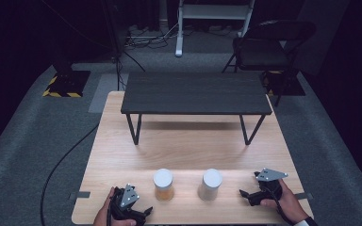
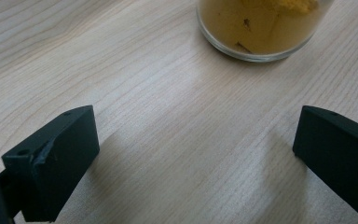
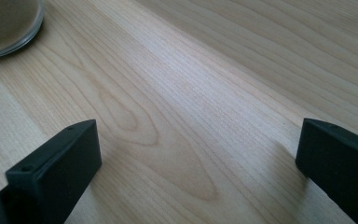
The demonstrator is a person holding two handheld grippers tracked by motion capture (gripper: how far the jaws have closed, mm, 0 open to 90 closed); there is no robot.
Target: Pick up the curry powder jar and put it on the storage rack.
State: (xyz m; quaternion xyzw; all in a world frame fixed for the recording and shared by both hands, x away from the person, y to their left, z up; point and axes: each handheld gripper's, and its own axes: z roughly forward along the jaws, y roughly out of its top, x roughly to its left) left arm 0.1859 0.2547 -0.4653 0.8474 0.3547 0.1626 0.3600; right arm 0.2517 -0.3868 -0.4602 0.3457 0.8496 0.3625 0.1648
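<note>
Two white-lidded glass jars stand near the front of the wooden table (image 1: 184,150). The left jar (image 1: 163,185) holds an amber-yellow filling; its base shows in the left gripper view (image 2: 261,32). The right jar (image 1: 210,184) looks paler, and its base edge sits at the top left of the right gripper view (image 3: 7,25). My left gripper (image 1: 143,213) rests at the front left, open, with only bare wood between its jaws (image 2: 196,154). At the front right my right gripper (image 1: 249,186) is open too, nothing between its jaws (image 3: 198,163).
A low dark bench-like shelf (image 1: 195,94) on thin metal legs stands across the far half of the table. Behind the table are a folding chair (image 1: 268,44), a white stand (image 1: 214,14) and floor cables (image 1: 70,155).
</note>
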